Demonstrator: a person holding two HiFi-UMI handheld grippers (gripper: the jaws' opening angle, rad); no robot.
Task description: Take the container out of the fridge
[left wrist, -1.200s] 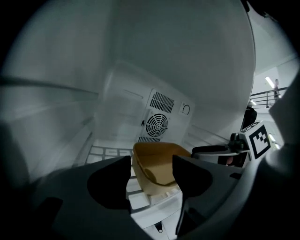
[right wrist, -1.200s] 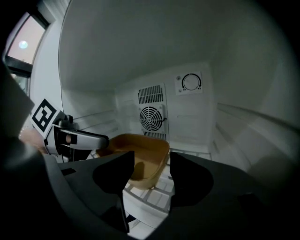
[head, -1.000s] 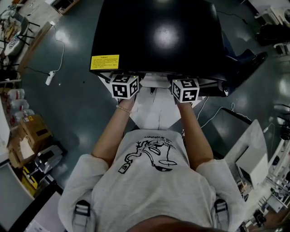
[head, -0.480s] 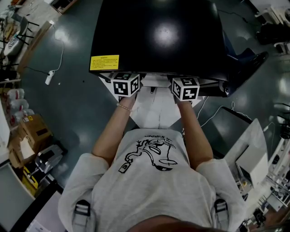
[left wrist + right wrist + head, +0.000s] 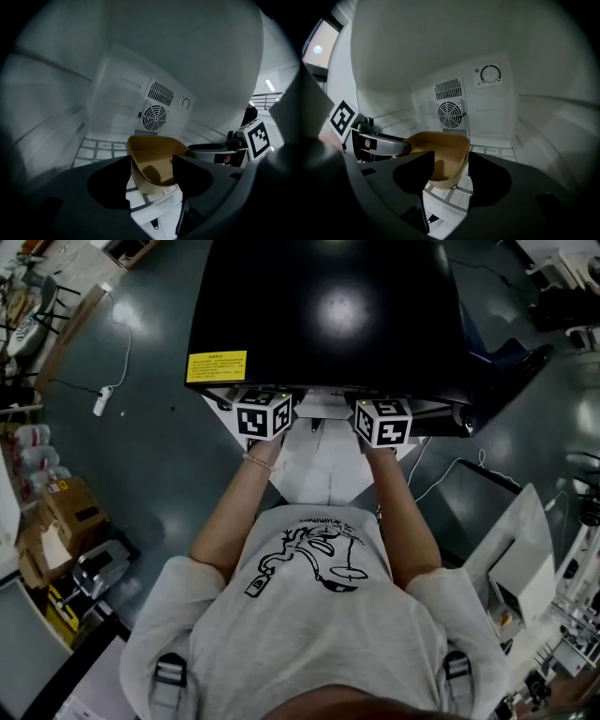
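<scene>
Container (image 5: 152, 164) on wire shelf (image 5: 96, 150), fan (image 5: 154, 117) behind

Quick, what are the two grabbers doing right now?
Left gripper: open, tan container between its fingers, not squeezed.
Right gripper: open too, same container between its fingers.

The person wore a grey printed T-shirt (image 5: 319, 615), buckled shoulder straps (image 5: 169, 676) and a bracelet (image 5: 255, 462); left gripper (image 5: 151, 171) and right gripper (image 5: 451, 171) bore black-and-white marker cubes (image 5: 262, 416).
</scene>
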